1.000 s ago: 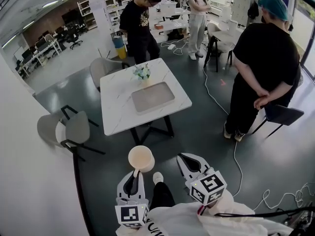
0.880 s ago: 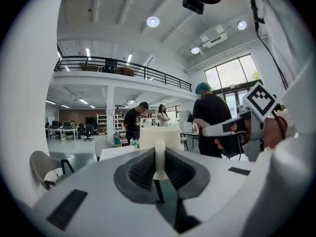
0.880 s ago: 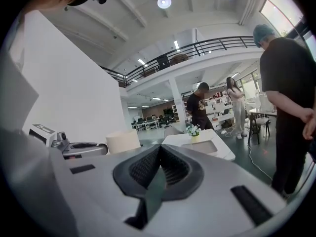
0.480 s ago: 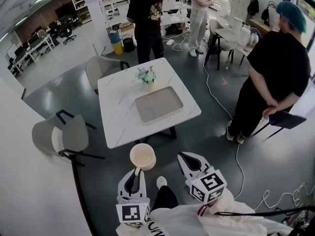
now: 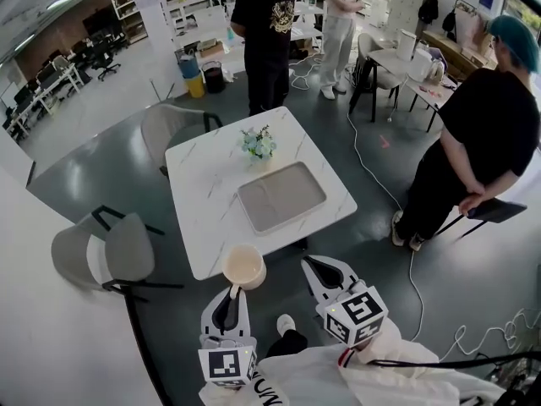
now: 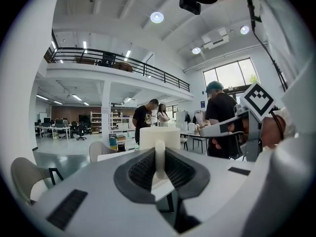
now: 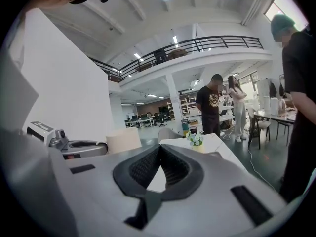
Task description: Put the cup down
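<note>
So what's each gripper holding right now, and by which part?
Left gripper holds the cream cup by its handle; right gripper is shut and empty.

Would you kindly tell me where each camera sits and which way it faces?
Head view: head-mounted, steeply down at the table; left gripper and right gripper show.
Left gripper view: on that gripper, along fingers shut on the cup handle.
Right gripper view: on that gripper, toward the flowers; fingers shut, empty.
All show the cup.
</note>
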The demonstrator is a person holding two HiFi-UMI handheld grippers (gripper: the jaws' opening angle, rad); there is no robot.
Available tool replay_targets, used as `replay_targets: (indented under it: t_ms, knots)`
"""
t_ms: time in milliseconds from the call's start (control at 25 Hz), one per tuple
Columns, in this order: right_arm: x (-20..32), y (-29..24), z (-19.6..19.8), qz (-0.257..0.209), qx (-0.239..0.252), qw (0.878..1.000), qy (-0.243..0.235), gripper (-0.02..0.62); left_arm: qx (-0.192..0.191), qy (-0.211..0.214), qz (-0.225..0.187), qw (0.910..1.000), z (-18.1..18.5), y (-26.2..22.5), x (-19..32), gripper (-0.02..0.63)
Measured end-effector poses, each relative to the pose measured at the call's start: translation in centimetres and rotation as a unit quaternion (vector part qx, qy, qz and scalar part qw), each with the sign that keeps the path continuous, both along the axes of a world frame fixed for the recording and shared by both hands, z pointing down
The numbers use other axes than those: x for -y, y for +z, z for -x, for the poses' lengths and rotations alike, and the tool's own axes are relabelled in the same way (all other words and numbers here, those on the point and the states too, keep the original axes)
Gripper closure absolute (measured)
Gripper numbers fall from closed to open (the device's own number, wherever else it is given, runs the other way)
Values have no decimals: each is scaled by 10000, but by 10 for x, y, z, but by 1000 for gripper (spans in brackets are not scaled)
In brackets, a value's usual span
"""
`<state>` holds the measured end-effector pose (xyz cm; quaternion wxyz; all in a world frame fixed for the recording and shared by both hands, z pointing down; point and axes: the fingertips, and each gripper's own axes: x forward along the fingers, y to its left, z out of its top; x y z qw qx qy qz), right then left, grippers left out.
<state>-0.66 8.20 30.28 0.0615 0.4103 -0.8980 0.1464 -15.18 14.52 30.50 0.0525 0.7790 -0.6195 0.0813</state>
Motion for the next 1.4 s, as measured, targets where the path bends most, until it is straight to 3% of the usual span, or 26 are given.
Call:
replay_targets:
  t_ms: [800, 1400]
  knots:
    - [51, 5, 19, 99, 111, 9997, 173, 591, 82, 195, 120, 9997, 16, 3, 53, 555]
    - [120, 22, 7, 234, 77, 9992, -320, 591, 81, -222, 222, 9995, -3, 16, 115, 555]
